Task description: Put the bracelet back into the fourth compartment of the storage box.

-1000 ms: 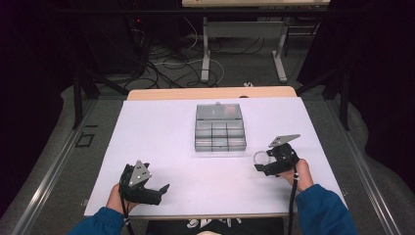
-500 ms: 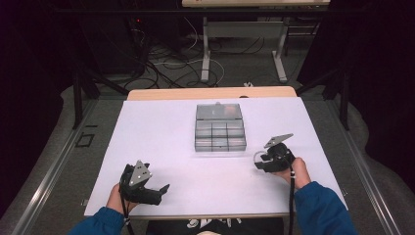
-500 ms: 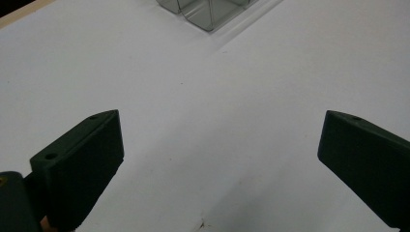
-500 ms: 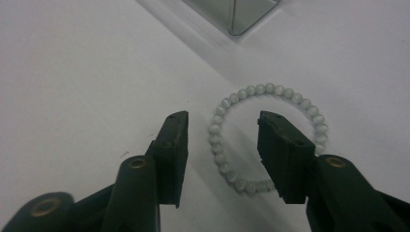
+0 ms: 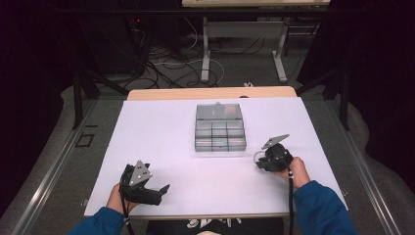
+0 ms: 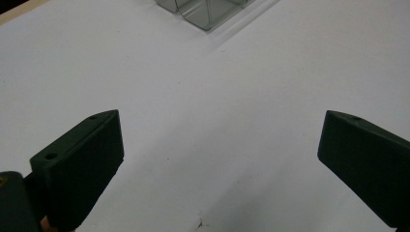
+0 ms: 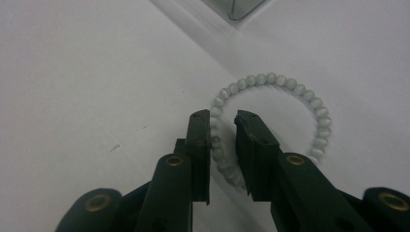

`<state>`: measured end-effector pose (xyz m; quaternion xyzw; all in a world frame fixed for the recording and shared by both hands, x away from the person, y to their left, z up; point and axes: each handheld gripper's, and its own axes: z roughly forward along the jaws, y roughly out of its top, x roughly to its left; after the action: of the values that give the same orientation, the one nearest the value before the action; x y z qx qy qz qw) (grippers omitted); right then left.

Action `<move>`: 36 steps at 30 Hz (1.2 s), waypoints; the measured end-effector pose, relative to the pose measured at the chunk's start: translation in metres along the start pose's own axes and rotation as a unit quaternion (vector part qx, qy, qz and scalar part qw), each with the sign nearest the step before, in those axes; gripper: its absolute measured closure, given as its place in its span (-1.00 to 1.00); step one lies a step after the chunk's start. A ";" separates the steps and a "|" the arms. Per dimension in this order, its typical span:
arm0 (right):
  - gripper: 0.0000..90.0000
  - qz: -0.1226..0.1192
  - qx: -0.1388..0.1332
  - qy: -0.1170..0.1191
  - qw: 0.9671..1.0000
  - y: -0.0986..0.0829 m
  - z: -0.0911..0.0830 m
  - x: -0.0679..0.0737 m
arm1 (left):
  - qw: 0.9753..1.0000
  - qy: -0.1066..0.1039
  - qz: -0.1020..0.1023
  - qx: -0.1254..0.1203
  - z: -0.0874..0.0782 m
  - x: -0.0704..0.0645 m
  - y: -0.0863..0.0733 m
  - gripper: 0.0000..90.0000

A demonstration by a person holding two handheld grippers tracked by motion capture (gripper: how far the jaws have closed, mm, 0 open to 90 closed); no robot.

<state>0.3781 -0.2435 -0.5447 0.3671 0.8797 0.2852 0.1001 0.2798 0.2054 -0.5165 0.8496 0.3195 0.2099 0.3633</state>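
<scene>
**Ann:** White tabletop (image 5: pixel 161 147), dark room behind it, cables strewn over the floor past the far edge. Clear compartment box (image 5: pixel 219 127) sits mid-table, its long axis running away from the person, lid end at the far side.

**Bo:** And all eyes on the right tool (image 5: pixel 263 159), near the right front, just off the box's near right corner. What's it got?

**Ann:** A bead bracelet (image 7: pixel 270 125), pale green-white, lying flat on the tabletop as a ring. In the right gripper view the loop is slightly oval, stretched from the tool toward the box corner (image 7: pixel 244 8) at the top of that view.

**Bo:** Jaws?

**Ann:** Drawn nearly together, a narrow gap left between them, and the near arc of the bracelet runs right through that gap. One jaw stands inside the loop, the other outside. Whether the pads are actually pressing the beads, I can't tell; the strand looks slack on the surface.

**Bo:** From the high view the bracelet (image 5: pixel 256 155) is a faint curl just left of that tool, close to the box but not touching it.

**Ann:** Left side now: left tool (image 5: pixel 161 188) rests low at the near left of the tabletop, well apart from box and bracelet. In the left gripper view its jaws are spread wide, bare white surface between them, a corner of the box (image 6: pixel 203 12) far ahead.
</scene>
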 end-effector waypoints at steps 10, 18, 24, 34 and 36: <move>0.74 0.007 0.001 -0.002 1.000 -0.001 0.000 0.002 | 1.000 0.001 0.000 0.000 0.000 0.000 0.000 -0.95; 0.76 0.027 -0.014 -0.004 1.000 -0.003 0.002 0.002 | 1.000 0.001 0.001 0.003 0.000 0.000 0.000 -0.95; 0.77 0.026 -0.021 -0.002 0.999 -0.005 0.001 0.000 | 1.000 0.001 0.001 0.002 0.000 0.000 0.000 -0.95; 0.90 0.004 -0.025 -0.011 1.000 -0.005 0.000 0.004 | 1.000 0.001 -0.001 0.001 0.000 0.000 0.000 -0.95; 0.90 0.008 -0.024 -0.011 1.000 -0.005 0.000 0.005 | 1.000 0.002 0.000 0.002 0.000 0.000 0.000 -0.95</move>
<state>0.3720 -0.2429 -0.5469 0.3743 0.8687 0.3027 0.1164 0.2799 0.2051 -0.5163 0.8498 0.3205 0.2110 0.3614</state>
